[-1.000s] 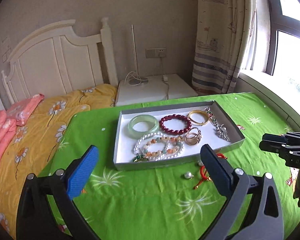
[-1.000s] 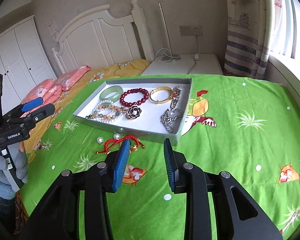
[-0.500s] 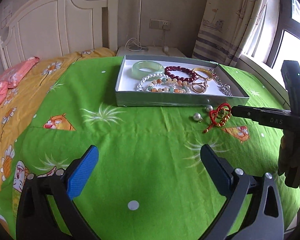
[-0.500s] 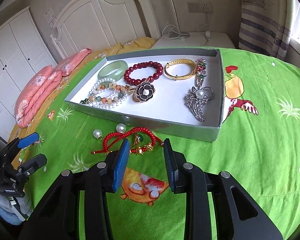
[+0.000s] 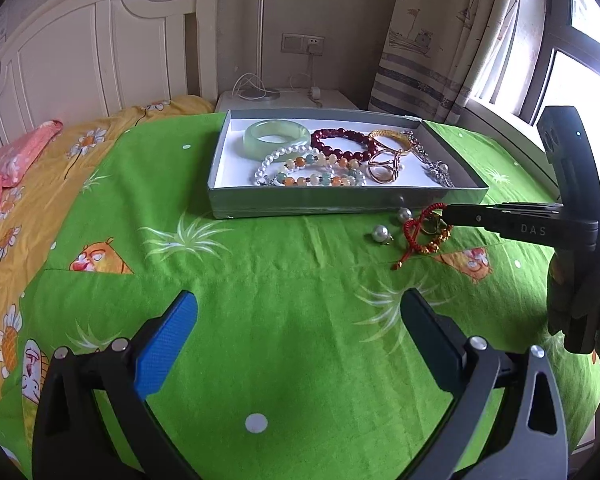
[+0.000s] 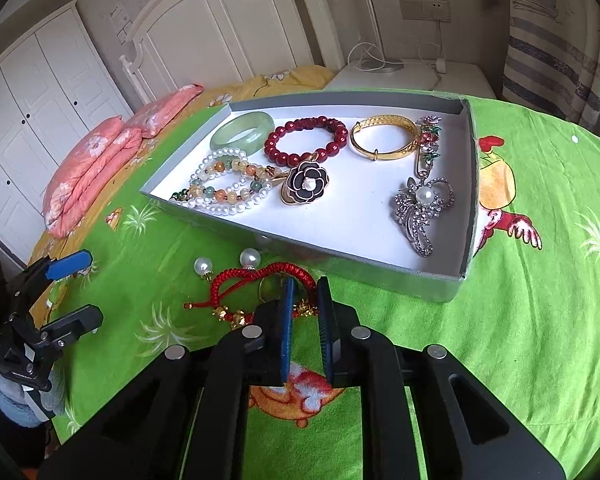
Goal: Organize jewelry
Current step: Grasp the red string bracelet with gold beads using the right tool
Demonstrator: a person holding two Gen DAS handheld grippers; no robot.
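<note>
the right gripper (image 6: 305,296), jaws closing on the red bracelet (image 6: 260,276), may snag only a strand; left gripper (image 5: 296,336) released.

bedspread (image 5: 260,288): a bright green cartoon-print cloth is covering the near part of the bed
sheet (image 5: 52,184): a yellow daisy-print layer is showing beside the green cloth
pillows (image 6: 100,164): pink ones are lying stacked near the headboard
headboard (image 5: 100,52): a white panelled one is standing against the wall
nightstand (image 6: 412,76): a white one is sitting beside the bed, carrying a lamp base and a white cable
wall socket (image 5: 303,43): it is holding a plugged-in charger
curtain (image 5: 432,36): a striped one with boat drawings is hanging by the window (image 5: 580,60)
wardrobe (image 6: 32,80): white doors are showing behind the pillows
</note>
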